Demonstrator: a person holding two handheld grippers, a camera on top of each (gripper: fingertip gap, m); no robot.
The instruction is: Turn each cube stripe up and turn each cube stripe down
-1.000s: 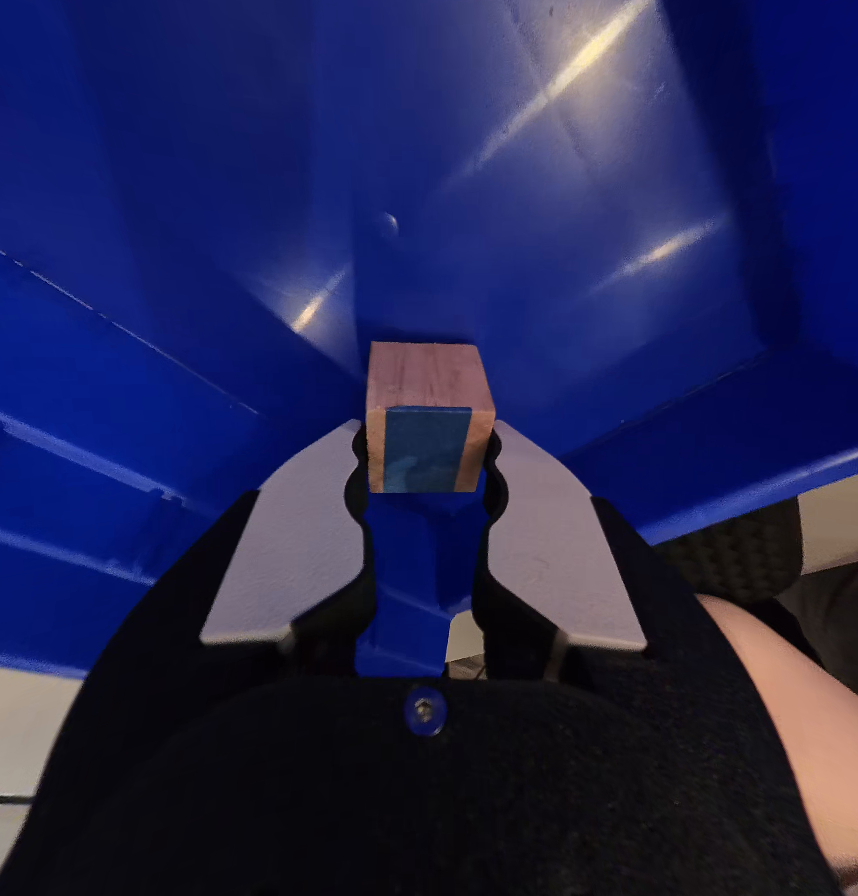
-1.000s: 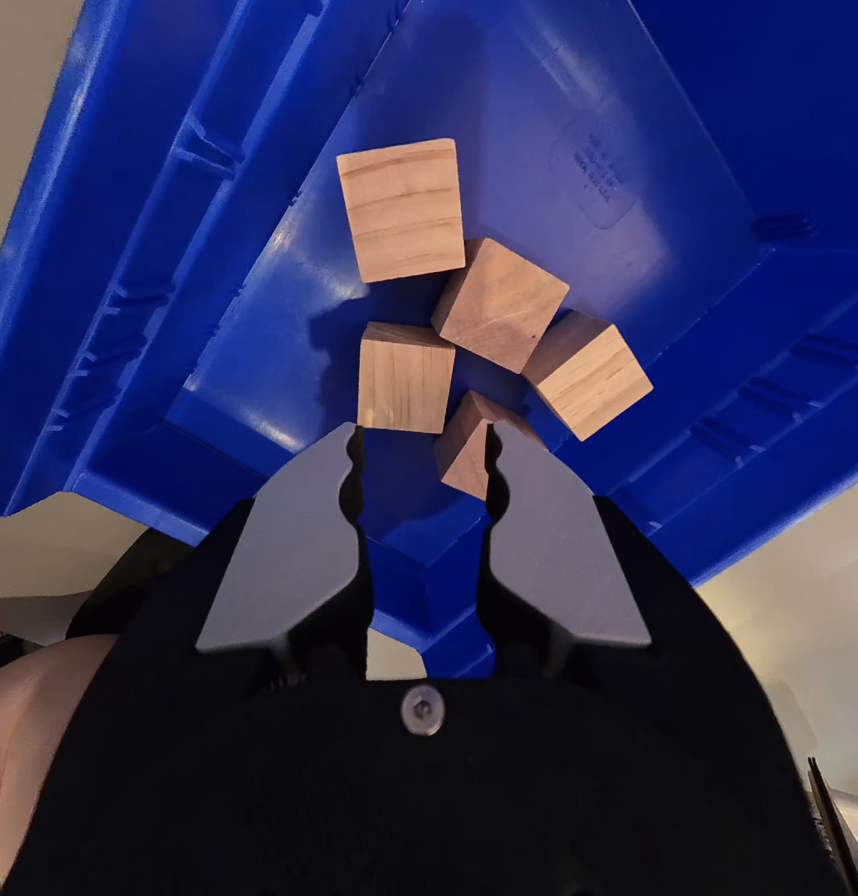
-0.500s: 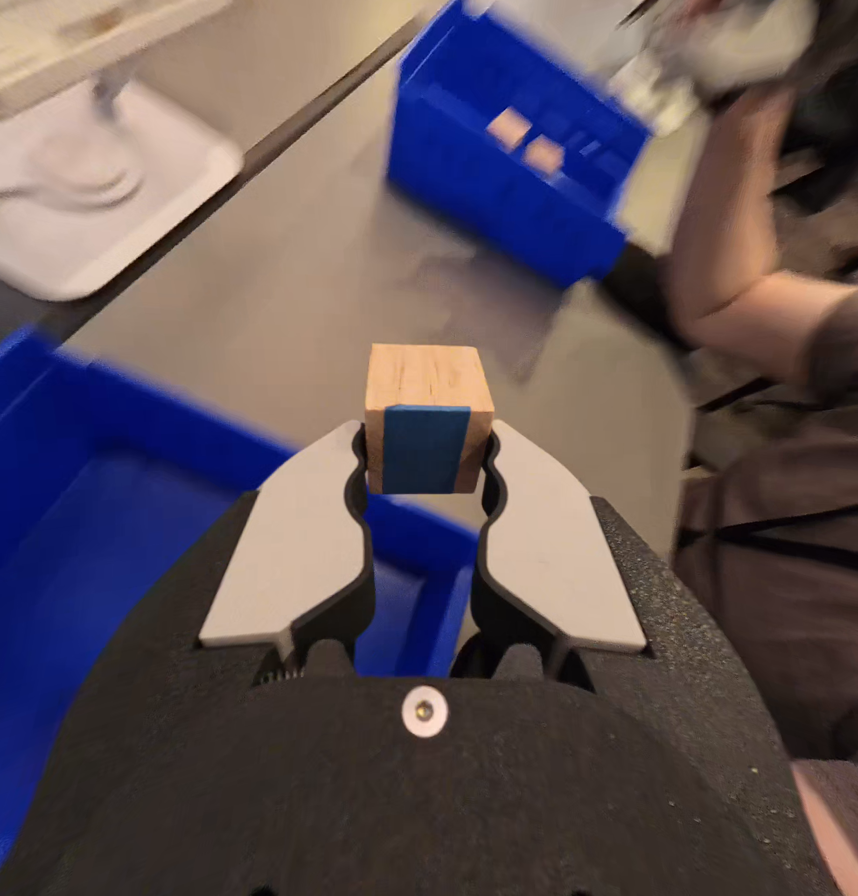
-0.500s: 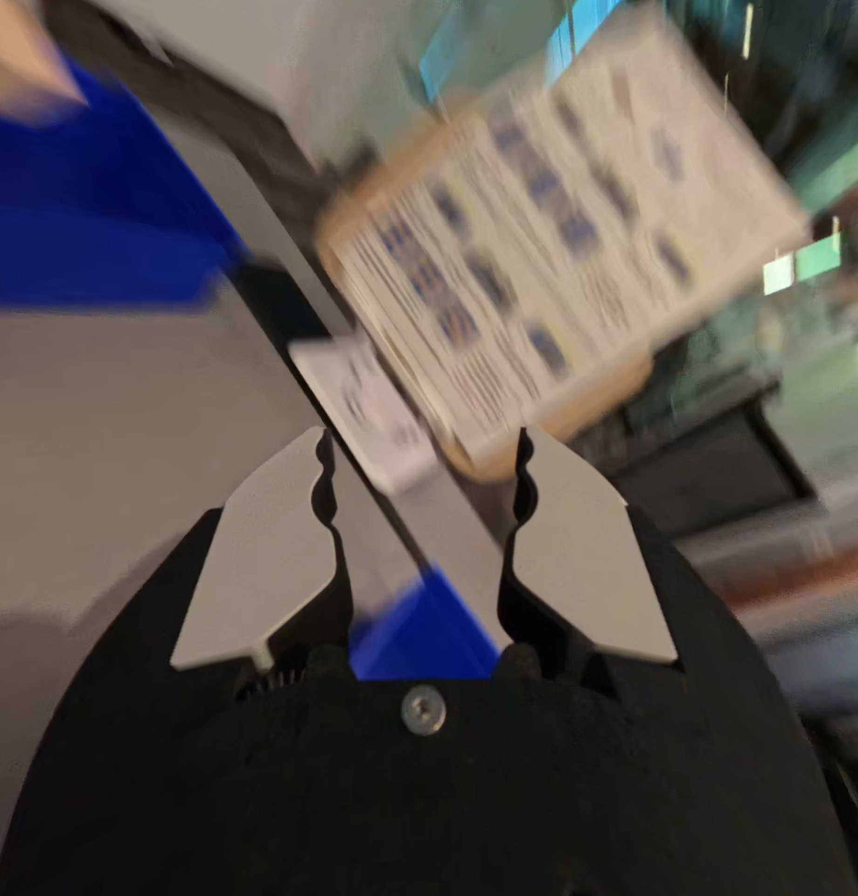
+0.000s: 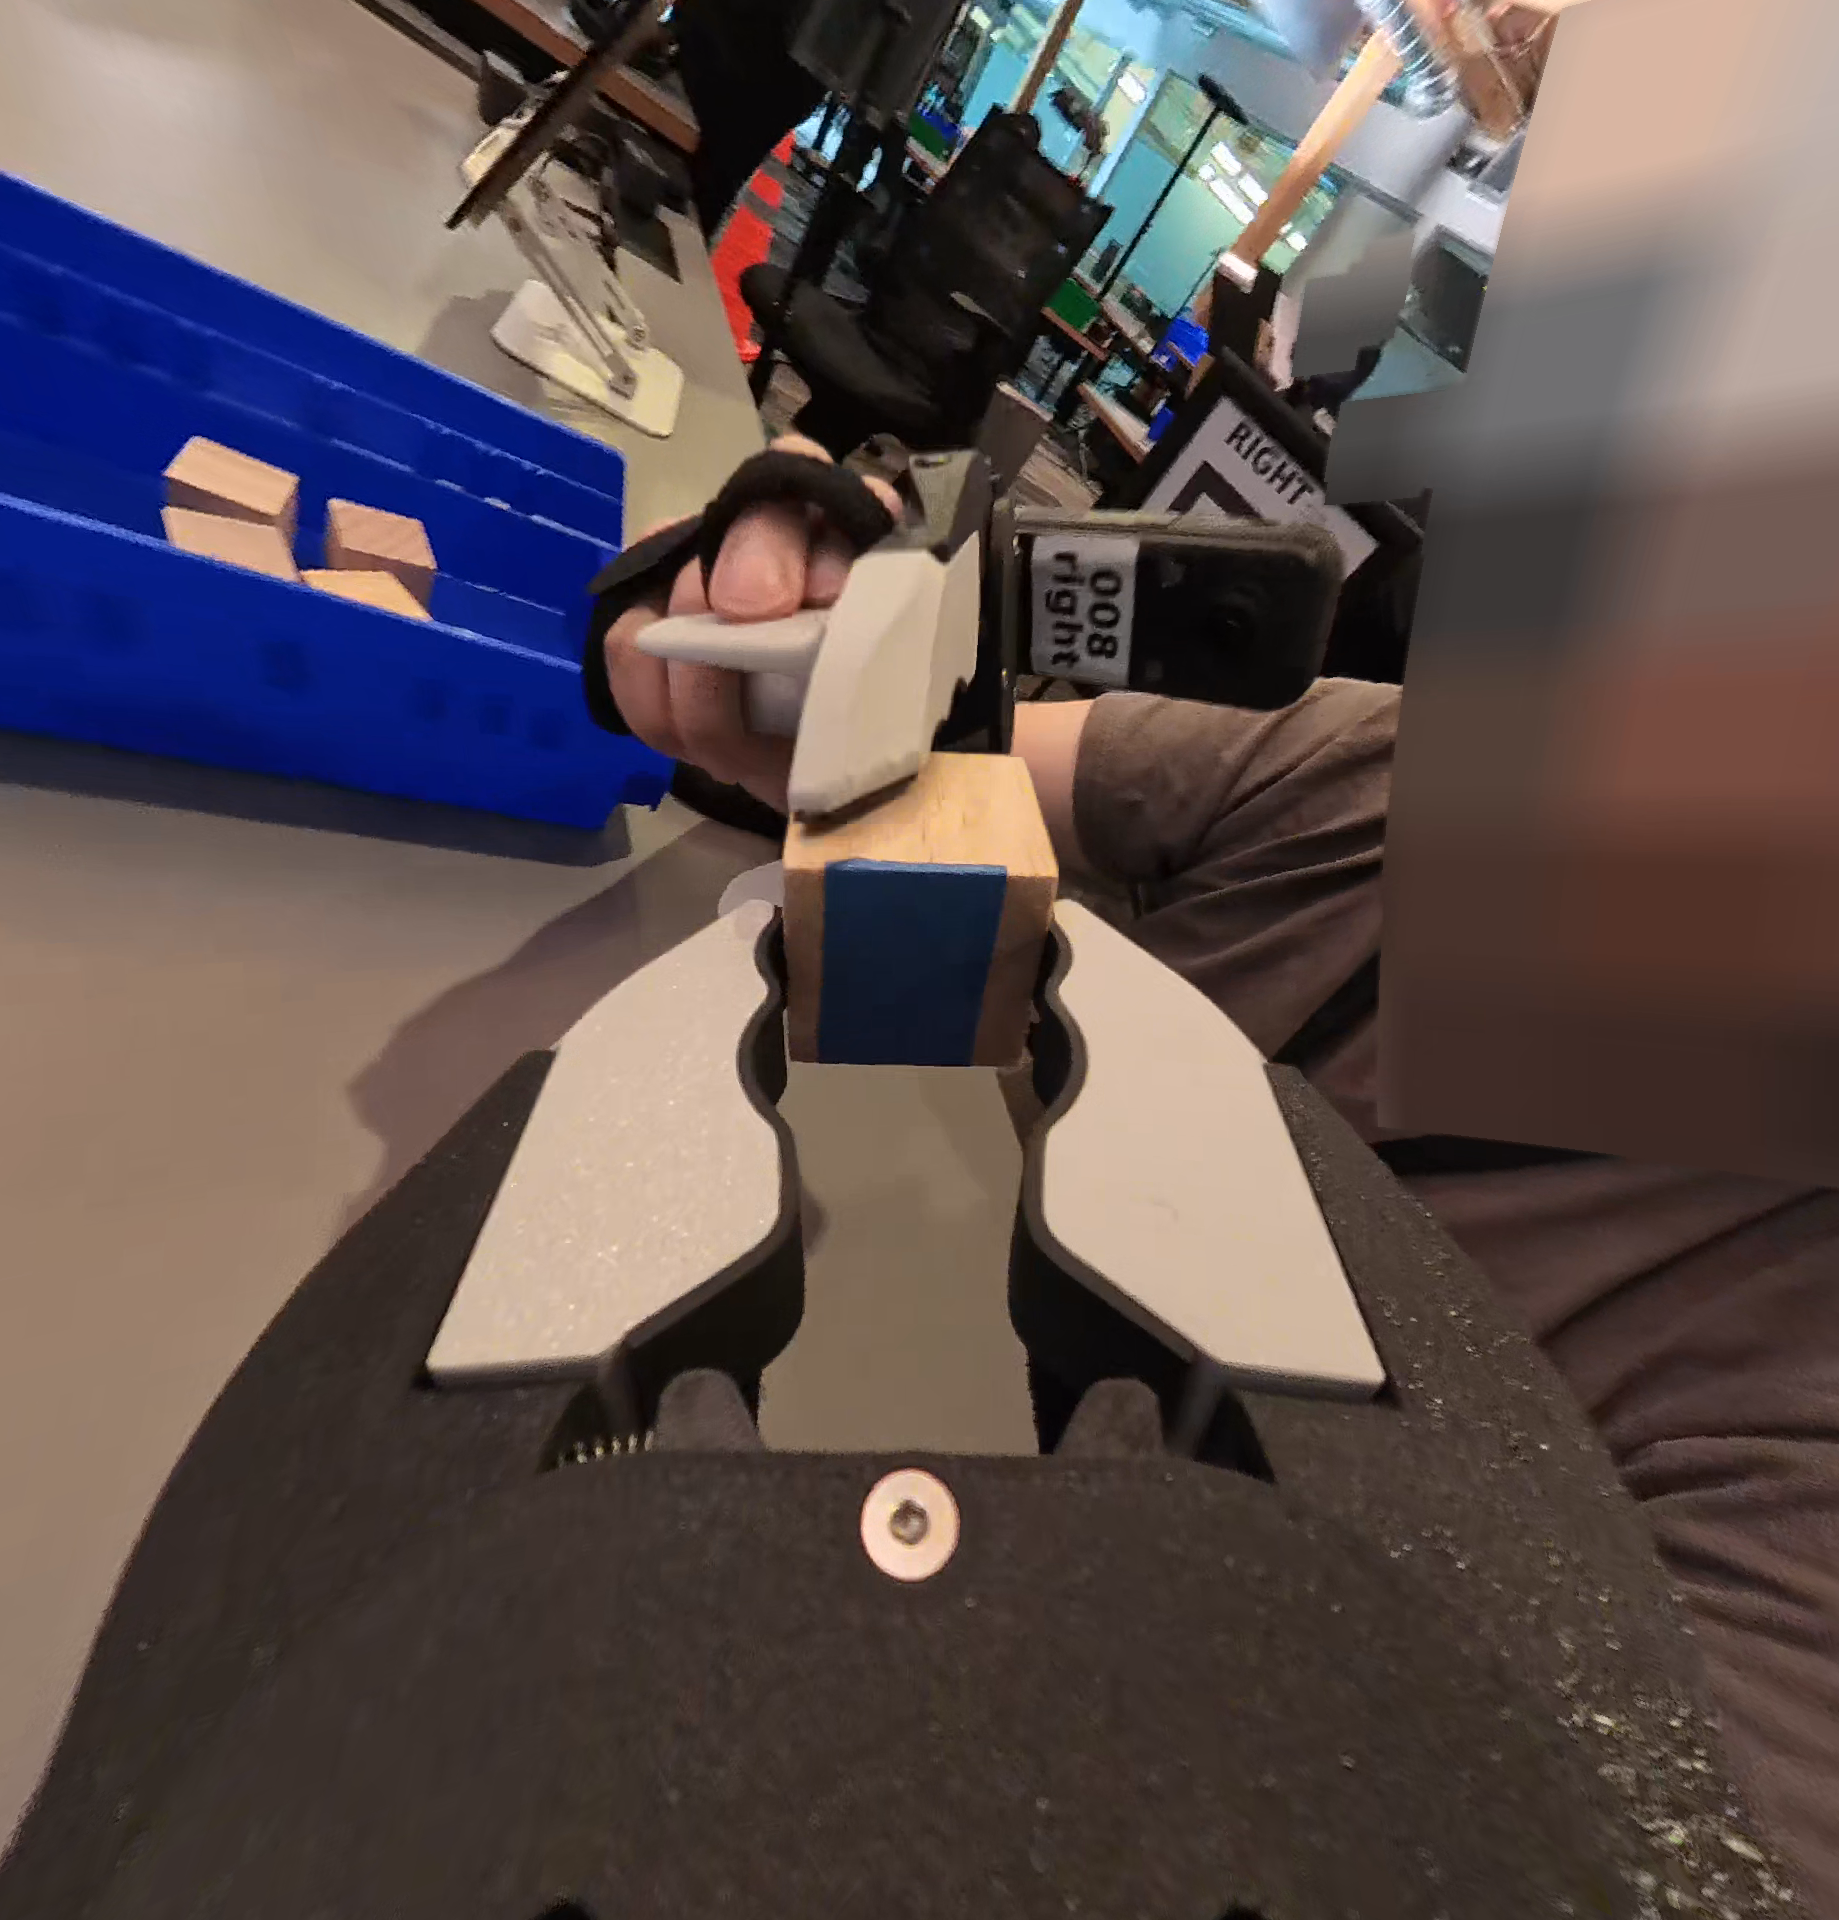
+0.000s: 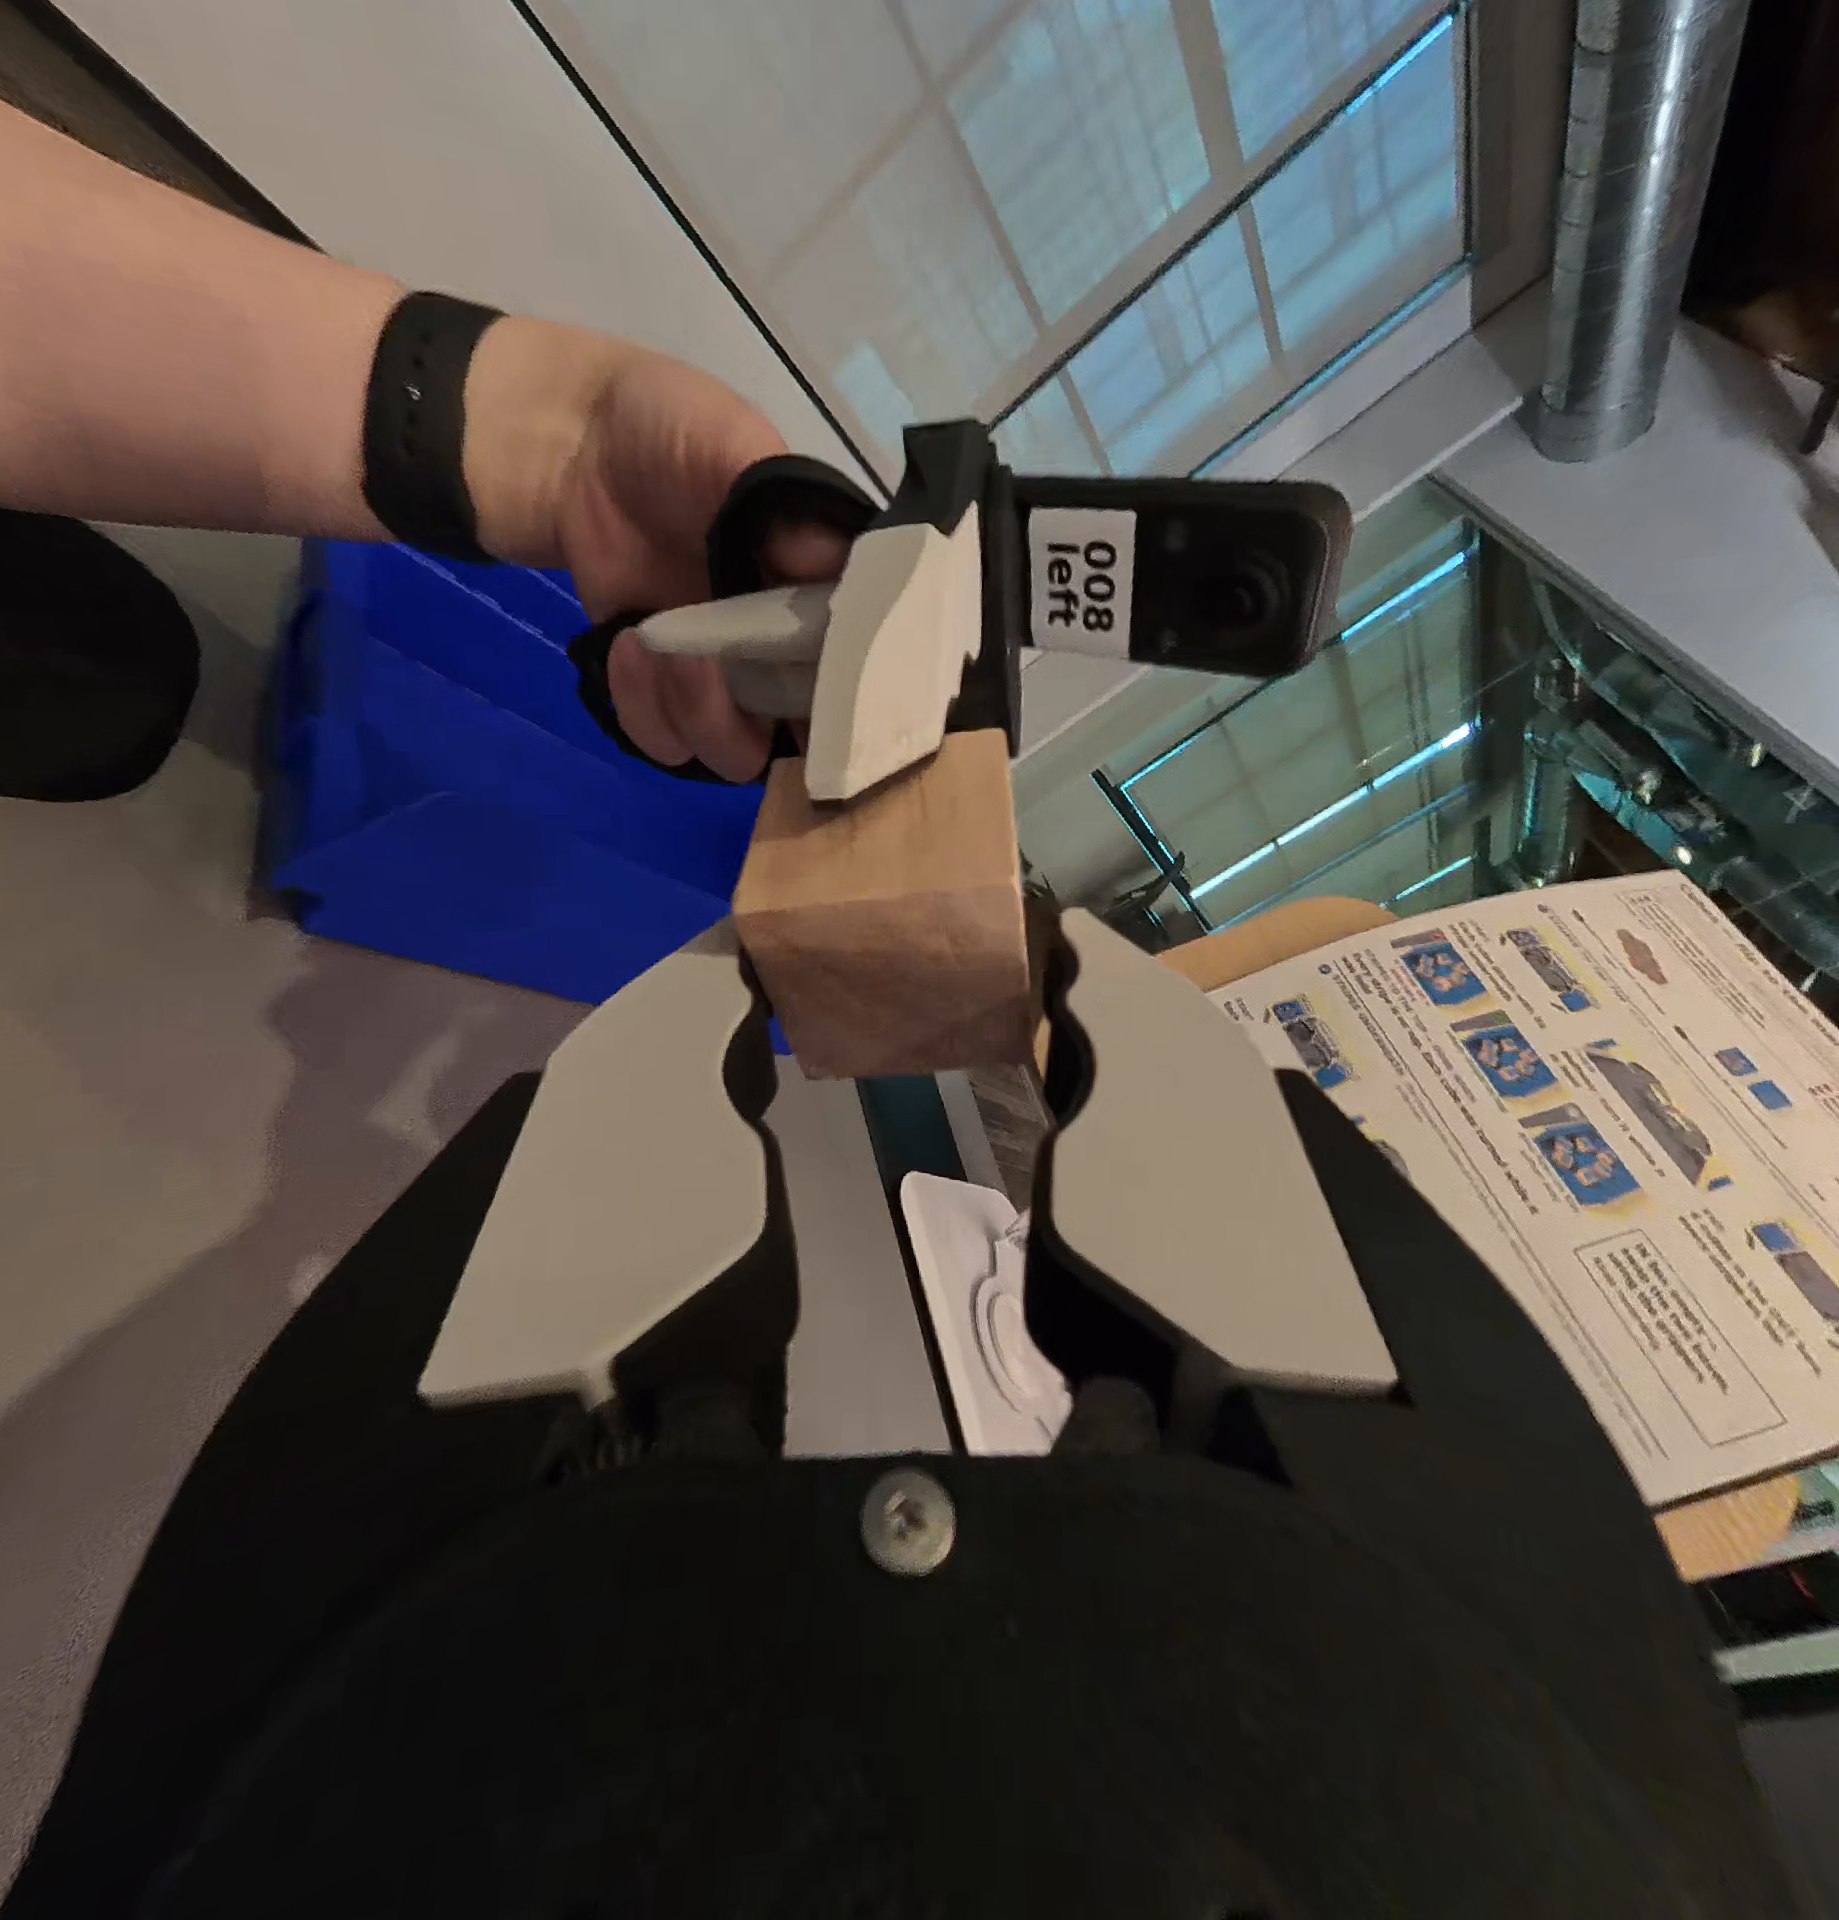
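My left gripper (image 5: 910,977) is shut on a wooden cube (image 5: 936,821), held in the air over the grey table (image 5: 167,987). The cube's blue stripe (image 5: 910,966) faces the left wrist camera. My right gripper (image 6: 899,997) faces it from the other side, open, with the same cube (image 6: 884,987) between its pads; a thin dark gap shows at its right pad. In the left wrist view one right-gripper finger (image 5: 863,707) lies over the cube's top. In the right wrist view a left-gripper finger (image 6: 873,686) lies on the cube's top face.
A blue bin (image 5: 271,665) with plain wooden cubes (image 5: 229,488) stands at the left of the left wrist view. Another blue bin (image 6: 458,831) stands behind the cube in the right wrist view. A printed instruction sheet (image 6: 1517,1143) lies at the right. A white stand base (image 5: 593,353) is farther back.
Both grippers left their bins and swung up to meet over the table. The left kept hold of the striped cube. The right, empty, came around the cube from the opposite side.
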